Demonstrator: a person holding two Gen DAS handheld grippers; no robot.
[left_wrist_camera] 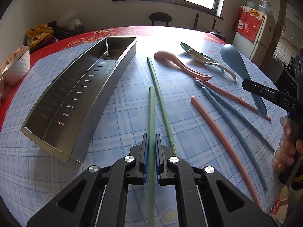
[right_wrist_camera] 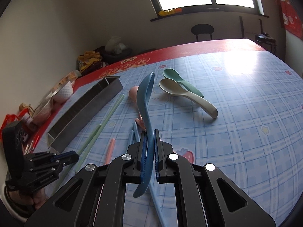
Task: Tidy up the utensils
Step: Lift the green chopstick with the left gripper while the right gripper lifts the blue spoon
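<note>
My left gripper [left_wrist_camera: 151, 141] is shut on a green chopstick [left_wrist_camera: 151, 113] that points forward over the table. A second green chopstick [left_wrist_camera: 159, 98] lies beside it. The long steel utensil tray [left_wrist_camera: 47, 134] sits to the left, empty. My right gripper [right_wrist_camera: 150, 138] is shut on the handle of a blue spoon [right_wrist_camera: 144, 98], held above the table; the spoon also shows in the left wrist view [left_wrist_camera: 234, 60]. Pink spoon [left_wrist_camera: 176, 62], beige spoon [left_wrist_camera: 206, 60] and dark green spoon [left_wrist_camera: 184, 46] lie at the back. Pink chopsticks [left_wrist_camera: 214, 128] and blue chopsticks [left_wrist_camera: 231, 121] lie at the right.
A white bowl [left_wrist_camera: 17, 66] stands at the table's left edge, with packets and clutter [right_wrist_camera: 28, 117] near it. A chair [left_wrist_camera: 160, 19] stands behind the far edge. The blue checked tablecloth [right_wrist_camera: 246, 113] covers the table.
</note>
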